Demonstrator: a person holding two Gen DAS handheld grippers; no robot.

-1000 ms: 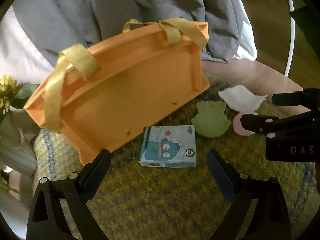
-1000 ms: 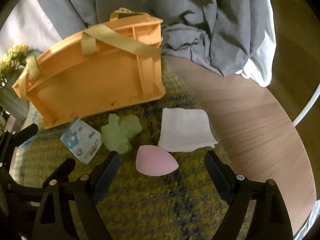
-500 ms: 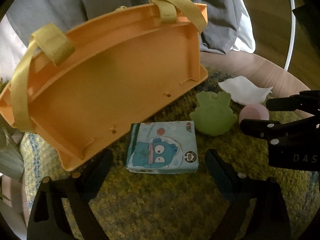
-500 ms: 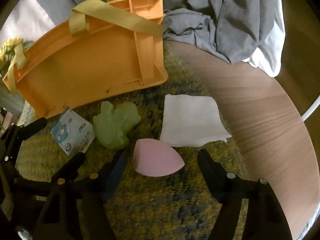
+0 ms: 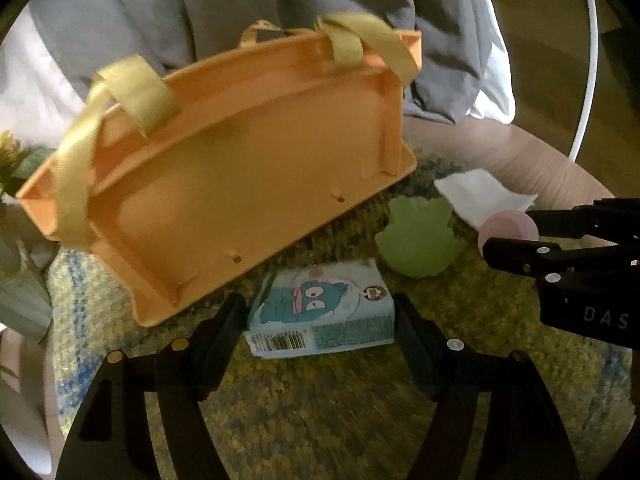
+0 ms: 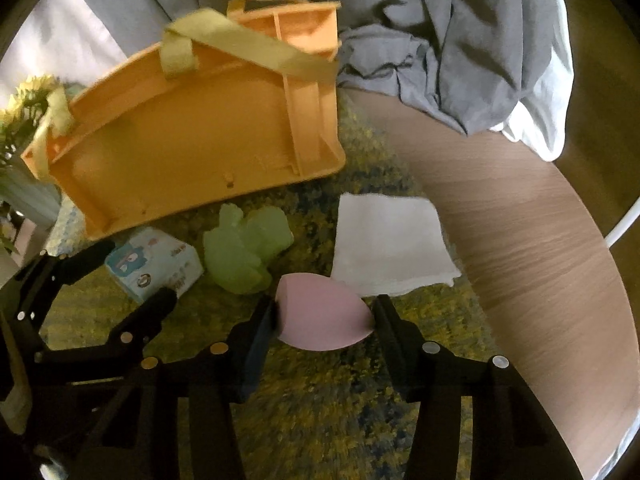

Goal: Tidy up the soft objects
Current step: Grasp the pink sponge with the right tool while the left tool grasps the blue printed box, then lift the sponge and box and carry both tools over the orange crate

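Lying on a yellow-and-blue woven mat [image 6: 328, 412] over a round wooden counter [image 6: 532, 240]: four soft items in a row before an orange basket [image 5: 240, 184] with yellow fabric handles [image 5: 132, 92].

Straddling the pale blue tissue pack [image 5: 322, 308] with the left tool [image 5: 320, 320], jaws apart, each finger flanking one short end of the pack; contact not clear. Showing a blue cartoon face on top and a barcode on the near side. Seen from the right wrist, the same pack [image 6: 154, 262] sitting at 9 o'clock of the green frog-shaped sponge [image 6: 246, 252].

Closing on the pink makeup sponge [image 6: 320, 312] with the right tool [image 6: 324, 316], both fingers touching its sides, rounded end at 9 o'clock, pointed end at 3 o'clock. In the left wrist view, the right tool [image 5: 516, 236] reaching in from 3 o'clock, the pink sponge [image 5: 508, 228] between its tips.

Lying flat at 1 o'clock of the pink sponge, just touching it: a folded white cloth [image 6: 390, 244]. Resting just beyond the green sponge [image 5: 420, 240]: the basket, tilted. Bunching at 12 o'clock behind the basket: grey bedding [image 6: 420, 20]. Standing at 9 o'clock: yellow flowers [image 6: 28, 100].
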